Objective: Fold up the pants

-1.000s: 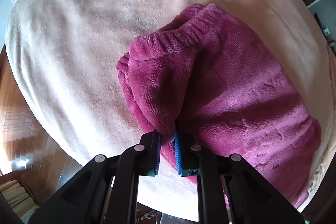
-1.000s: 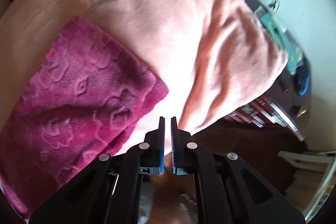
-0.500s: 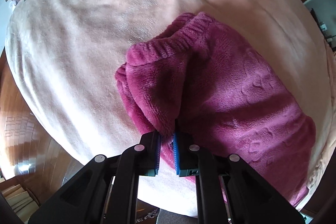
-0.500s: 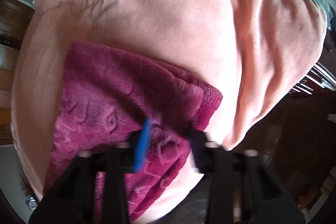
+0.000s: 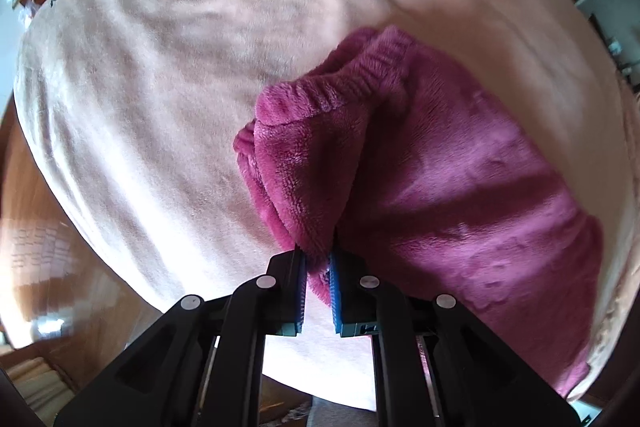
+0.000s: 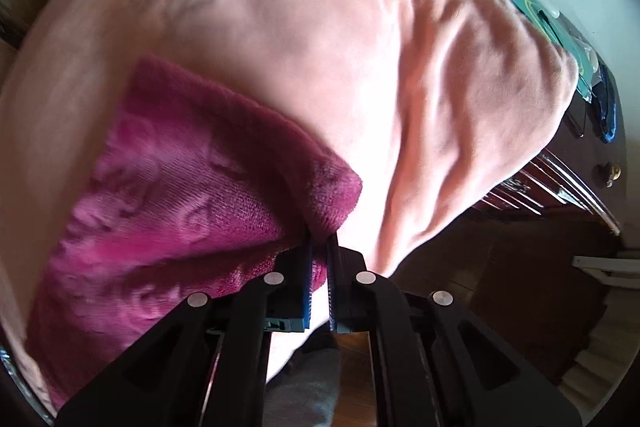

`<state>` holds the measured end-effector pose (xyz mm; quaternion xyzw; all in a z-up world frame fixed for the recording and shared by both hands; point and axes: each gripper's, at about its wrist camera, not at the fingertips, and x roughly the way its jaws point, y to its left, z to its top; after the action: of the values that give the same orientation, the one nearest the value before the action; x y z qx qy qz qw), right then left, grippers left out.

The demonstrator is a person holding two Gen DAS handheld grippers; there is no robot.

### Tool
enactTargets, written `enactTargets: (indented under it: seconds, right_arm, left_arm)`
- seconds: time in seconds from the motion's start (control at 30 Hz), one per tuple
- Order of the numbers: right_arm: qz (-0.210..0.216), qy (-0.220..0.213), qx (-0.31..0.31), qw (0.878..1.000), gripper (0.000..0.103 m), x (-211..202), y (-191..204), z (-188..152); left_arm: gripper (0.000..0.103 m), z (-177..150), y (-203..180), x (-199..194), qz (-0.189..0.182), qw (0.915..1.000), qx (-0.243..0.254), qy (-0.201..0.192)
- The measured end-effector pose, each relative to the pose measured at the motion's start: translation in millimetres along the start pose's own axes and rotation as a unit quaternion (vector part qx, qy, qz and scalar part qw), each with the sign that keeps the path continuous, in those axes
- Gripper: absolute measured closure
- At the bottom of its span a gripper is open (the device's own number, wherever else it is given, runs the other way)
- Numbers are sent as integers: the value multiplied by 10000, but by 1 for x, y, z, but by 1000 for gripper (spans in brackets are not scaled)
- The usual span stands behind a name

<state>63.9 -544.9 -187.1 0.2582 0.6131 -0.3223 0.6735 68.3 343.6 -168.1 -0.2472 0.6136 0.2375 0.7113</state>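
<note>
Fuzzy magenta pants (image 5: 440,167) lie folded lengthwise on a peach blanket (image 5: 160,67). In the left wrist view the ribbed waistband end bunches up toward me, and my left gripper (image 5: 318,255) is shut on the near waist corner, which is lifted a little. In the right wrist view the leg end of the pants (image 6: 180,187) shows an embossed pattern. My right gripper (image 6: 320,235) points down at the near hem corner. Its jaws are closing, with the fabric pinched between the blue pads.
The blanket (image 6: 320,27) covers a bed and drapes over its near edge. Wooden floor (image 5: 40,247) lies beyond the edge on the left. Dark wooden furniture (image 6: 580,187) with a teal item (image 6: 540,11) on top stands at the right.
The right gripper, first shut on nothing beside the hem, opened over the hem corner and has now closed on it. The left gripper has kept its hold on the waist corner.
</note>
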Motion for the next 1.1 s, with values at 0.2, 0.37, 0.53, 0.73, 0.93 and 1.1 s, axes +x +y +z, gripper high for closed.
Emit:
enactTargets:
  seconds: [0.2, 0.37, 0.53, 0.73, 0.93, 1.1]
  right_arm:
    - [-760, 2, -274, 9967, 68, 11, 22, -14]
    - [-1074, -593, -300, 9920, 51, -25, 26, -17]
    - [-1102, -900, -723, 9872, 51, -48, 58, -34]
    - [-337, -1034, -2055, 9726, 51, -65, 167, -73]
    - [576, -547, -2868, 9547, 51, -58, 262, -118]
    - [628, -251, -3245, 9435, 51, -33, 303, -140]
  left_arm:
    - [88, 1, -23, 11, 428, 9969, 660, 0]
    - [67, 7, -1, -4, 177, 9993, 311, -146]
    - [67, 18, 13, -18, 28, 9994, 141, -315]
    - [67, 40, -22, -27, -314, 9966, 519, -555]
    - [67, 53, -67, 0, -166, 9916, 1172, -517]
    - [65, 62, -70, 39, 196, 9924, 1191, -233]
